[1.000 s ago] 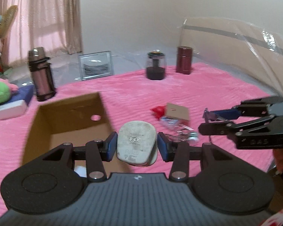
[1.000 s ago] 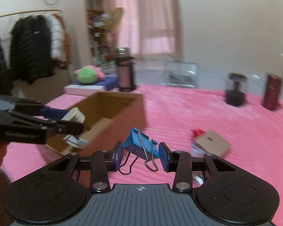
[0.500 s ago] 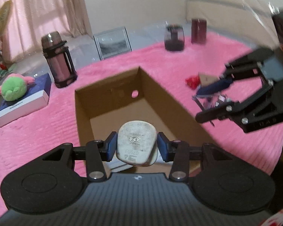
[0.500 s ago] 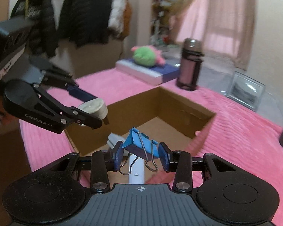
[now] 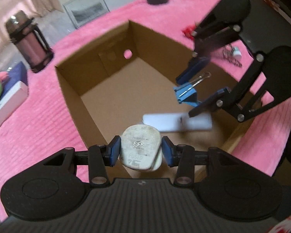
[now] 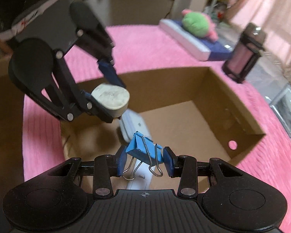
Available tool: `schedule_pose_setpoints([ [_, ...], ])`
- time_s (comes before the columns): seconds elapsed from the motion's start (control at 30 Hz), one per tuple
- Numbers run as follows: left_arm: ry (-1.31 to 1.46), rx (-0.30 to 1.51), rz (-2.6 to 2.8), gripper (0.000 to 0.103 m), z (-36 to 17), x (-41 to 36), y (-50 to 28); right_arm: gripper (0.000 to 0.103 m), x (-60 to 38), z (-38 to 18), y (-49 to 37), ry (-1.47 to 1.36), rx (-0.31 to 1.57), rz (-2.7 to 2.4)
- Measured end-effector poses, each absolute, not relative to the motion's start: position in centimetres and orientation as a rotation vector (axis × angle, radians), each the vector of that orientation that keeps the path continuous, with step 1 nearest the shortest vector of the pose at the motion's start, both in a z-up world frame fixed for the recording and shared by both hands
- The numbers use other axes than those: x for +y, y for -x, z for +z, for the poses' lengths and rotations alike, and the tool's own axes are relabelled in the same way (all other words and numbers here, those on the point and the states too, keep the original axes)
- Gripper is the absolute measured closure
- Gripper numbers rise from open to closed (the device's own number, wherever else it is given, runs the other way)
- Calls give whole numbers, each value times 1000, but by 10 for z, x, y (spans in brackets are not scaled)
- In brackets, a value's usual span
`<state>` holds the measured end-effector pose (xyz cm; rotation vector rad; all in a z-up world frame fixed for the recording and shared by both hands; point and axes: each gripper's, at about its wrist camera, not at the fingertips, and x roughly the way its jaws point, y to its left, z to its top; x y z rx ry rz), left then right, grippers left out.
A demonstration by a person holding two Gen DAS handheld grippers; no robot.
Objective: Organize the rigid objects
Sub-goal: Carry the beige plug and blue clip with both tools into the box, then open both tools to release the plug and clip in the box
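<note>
While over cardboard box (image 5: 71, 81), left gripper (image 5: 140, 152) clamps plug (image 5: 140, 149); right gripper (image 6: 145, 160) clamps binder clip (image 6: 143, 148).

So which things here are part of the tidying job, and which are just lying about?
In play:
- white fused plug, in left gripper
- blue metal binder clip, in right gripper
- open brown cardboard box
- flat white device inside it

Lying about:
- dark flask
- green plush toy
- picture frame
</note>
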<state>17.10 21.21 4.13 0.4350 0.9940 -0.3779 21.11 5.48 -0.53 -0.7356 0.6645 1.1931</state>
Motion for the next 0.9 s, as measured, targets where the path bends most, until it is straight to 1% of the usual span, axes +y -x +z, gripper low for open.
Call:
schedule_pose_setpoints([
  [0.23,-504,1100,-466,63,21,212,-181,66,80,-37,-223,859,748,1253],
  [0.5,-534,1158,-492,63,4,211,-197,66,100,-61,-232,943,816,1302],
  [0.9,-591,1164,-504,63,-1,207,-200,66,117,-76,-240,952,880,1336],
])
